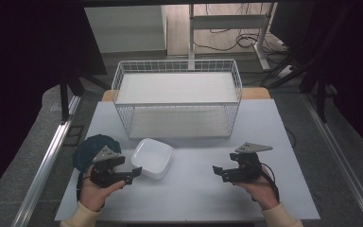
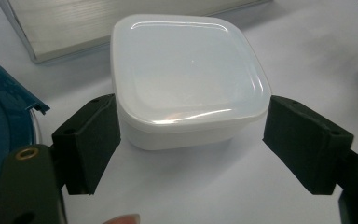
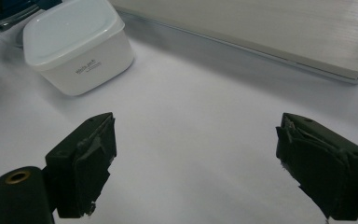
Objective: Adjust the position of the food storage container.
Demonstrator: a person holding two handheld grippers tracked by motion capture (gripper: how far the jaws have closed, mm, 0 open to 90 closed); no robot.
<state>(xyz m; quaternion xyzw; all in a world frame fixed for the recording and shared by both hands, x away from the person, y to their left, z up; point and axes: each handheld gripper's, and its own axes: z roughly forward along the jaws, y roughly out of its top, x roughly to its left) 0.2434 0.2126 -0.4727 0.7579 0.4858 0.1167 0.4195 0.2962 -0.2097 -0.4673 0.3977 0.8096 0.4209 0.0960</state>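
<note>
Left gripper point(image 1: 133, 174) stood with jaws wide apart, poised at the white lidded container point(image 1: 152, 158).

Behind the container rose the wire basket point(image 1: 177, 97); a dark blue object point(image 1: 93, 147) lay just left of it. From where I stood, the jaws flanked its near corner without pressing. Better to square up on two flat sides before closing. Well right of it, the right gripper point(image 1: 219, 171) also gaped, holding nothing.
</note>
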